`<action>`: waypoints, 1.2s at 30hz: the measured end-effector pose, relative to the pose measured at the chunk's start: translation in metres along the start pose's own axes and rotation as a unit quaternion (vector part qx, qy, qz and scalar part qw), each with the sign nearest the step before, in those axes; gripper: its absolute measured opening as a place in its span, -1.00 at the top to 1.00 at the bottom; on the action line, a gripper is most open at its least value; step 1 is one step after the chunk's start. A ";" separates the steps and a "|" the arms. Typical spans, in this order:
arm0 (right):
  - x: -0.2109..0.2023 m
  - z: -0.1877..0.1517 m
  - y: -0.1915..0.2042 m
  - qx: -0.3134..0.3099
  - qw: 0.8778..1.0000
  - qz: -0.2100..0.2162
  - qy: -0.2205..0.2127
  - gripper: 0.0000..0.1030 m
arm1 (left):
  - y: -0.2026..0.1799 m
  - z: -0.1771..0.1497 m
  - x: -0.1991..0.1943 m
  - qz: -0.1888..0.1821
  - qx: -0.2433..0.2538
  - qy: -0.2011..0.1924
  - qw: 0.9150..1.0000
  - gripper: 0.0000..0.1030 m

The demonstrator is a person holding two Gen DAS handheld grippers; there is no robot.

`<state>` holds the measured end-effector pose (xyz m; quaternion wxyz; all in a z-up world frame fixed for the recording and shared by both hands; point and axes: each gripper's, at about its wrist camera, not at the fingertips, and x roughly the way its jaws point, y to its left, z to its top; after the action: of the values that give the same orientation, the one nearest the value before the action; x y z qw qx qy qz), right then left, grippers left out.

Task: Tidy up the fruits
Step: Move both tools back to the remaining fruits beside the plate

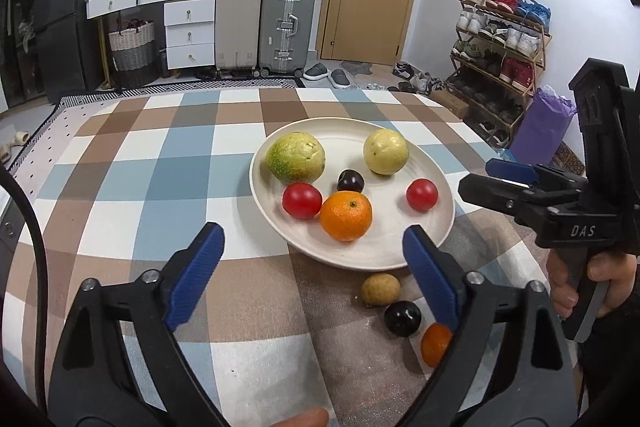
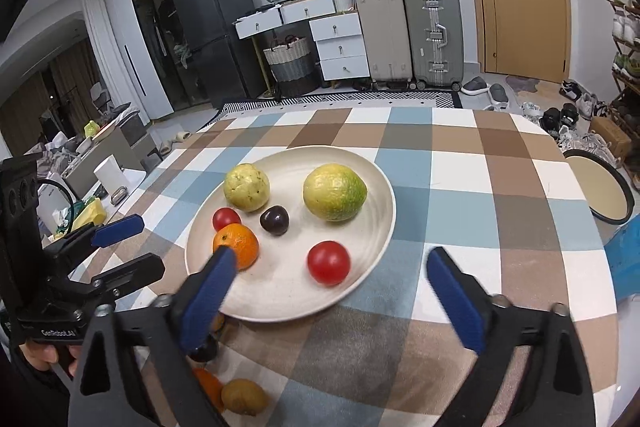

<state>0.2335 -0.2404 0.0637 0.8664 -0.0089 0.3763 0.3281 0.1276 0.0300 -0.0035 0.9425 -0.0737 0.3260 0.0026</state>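
We are viewing a surface (image 1: 168, 155) under a soft checked cloth in brown, blue and white. A round cream plate (image 1: 436, 223), matte with faint rings, is sitting on it, holding two bumpy yellow-green guavas, two glossy tomatoes, a dark plum and a pebbly orange (image 1: 346, 215).

Three fruits are lying loose on the cloth just off the plate rim, at 6 o'clock from it: a dull tan round fruit (image 1: 381, 289), a shiny dark plum (image 1: 402, 318) and a small orange (image 1: 435, 343).

We are judging these three the next targets. They are lying beside the right finger of the left gripper (image 1: 312, 251), the nearer one. The right gripper (image 2: 328, 279) is hanging over the plate's near edge.

Both grippers are standing wide apart, gripping nothing.
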 end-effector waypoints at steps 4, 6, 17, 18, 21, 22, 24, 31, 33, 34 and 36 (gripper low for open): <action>0.001 -0.004 0.001 -0.006 1.000 0.018 0.011 -0.97 | 0.001 -0.004 -0.008 -0.002 -0.003 -0.008 1.000 -0.97; 0.001 -0.008 0.003 -0.015 1.000 0.012 0.015 -0.98 | 0.002 -0.006 -0.010 -0.003 -0.007 -0.008 1.000 -0.97; -0.009 -0.028 0.016 -0.062 0.998 0.007 0.019 -0.99 | -0.004 -0.016 -0.015 0.007 -0.001 -0.007 1.000 -0.97; -0.010 -0.030 0.017 -0.066 0.998 0.010 0.021 -0.99 | -0.007 -0.017 -0.016 0.002 0.002 -0.011 1.000 -0.98; -0.014 -0.034 0.020 -0.075 0.997 0.012 0.021 -0.99 | -0.014 -0.021 -0.020 0.001 0.018 -0.015 1.000 -0.98; -0.015 -0.035 0.020 -0.077 0.997 0.013 0.022 -0.99 | -0.016 -0.022 -0.020 0.001 0.022 -0.016 1.000 -0.98; -0.016 -0.038 0.020 -0.078 0.996 0.017 0.029 -0.99 | -0.020 -0.023 -0.021 -0.004 0.029 -0.014 0.999 -0.98; -0.020 -0.045 0.017 -0.078 0.995 0.033 0.046 -0.99 | -0.027 -0.026 -0.024 -0.025 0.033 -0.004 0.999 -0.98; -0.020 -0.048 0.017 -0.084 0.994 0.035 0.052 -0.99 | -0.028 -0.029 -0.024 -0.027 0.034 0.001 0.999 -0.98; -0.020 -0.048 0.017 -0.086 0.994 0.035 0.054 -0.99 | -0.029 -0.030 -0.024 -0.026 0.035 0.002 0.999 -0.98; -0.018 -0.050 0.018 -0.093 0.993 0.036 0.062 -0.99 | -0.030 -0.034 -0.024 -0.027 0.036 0.008 0.999 -0.98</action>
<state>0.1816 -0.2499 0.0439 0.8246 -0.0959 0.3971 0.3912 0.0896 -0.0032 -0.0106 0.9415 -0.0485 0.3317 -0.0355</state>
